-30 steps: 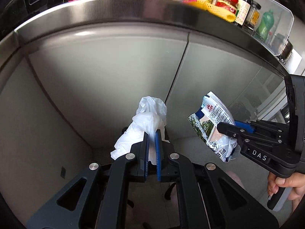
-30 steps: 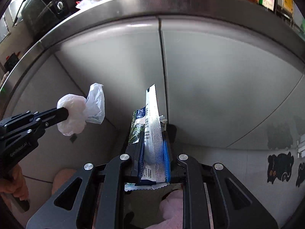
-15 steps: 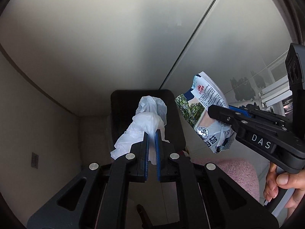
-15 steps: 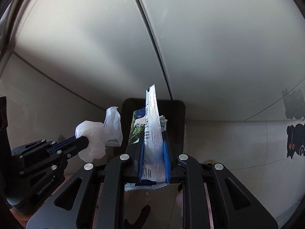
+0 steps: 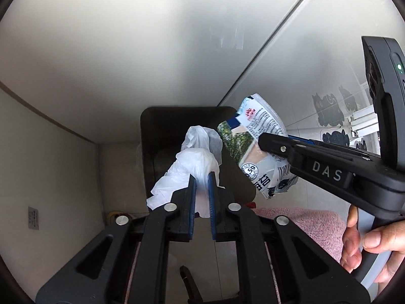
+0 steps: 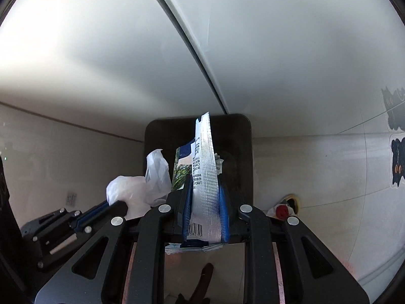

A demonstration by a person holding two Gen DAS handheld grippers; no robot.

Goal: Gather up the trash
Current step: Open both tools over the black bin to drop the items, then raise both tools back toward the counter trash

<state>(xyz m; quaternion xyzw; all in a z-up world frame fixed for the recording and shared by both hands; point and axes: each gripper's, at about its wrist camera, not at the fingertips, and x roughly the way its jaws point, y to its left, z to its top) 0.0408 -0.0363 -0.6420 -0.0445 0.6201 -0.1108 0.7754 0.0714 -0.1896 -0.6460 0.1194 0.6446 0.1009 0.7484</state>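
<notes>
Two bits of trash are held over the black bin [image 5: 157,136] w/ both claws tipped down for dropping: white plastic bag [image 5: 192,164] between the just-loosening left claw [image 5: 201,179], snack wrapper [image 6: 205,172] between the just-loosening right claw [image 6: 205,192].

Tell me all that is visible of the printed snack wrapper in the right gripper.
The snack wrapper is an empty, torn foil pouch: blue and white print, a green leafy photo, a barcode near the bottom and a silvery ribbed seam. It stands upright and crumpled between the blue pads of the right gripper, whose jaws have just been opening, hanging above the open black bin. Close on its left is the white plastic bag; whether they touch is unclear.
</notes>
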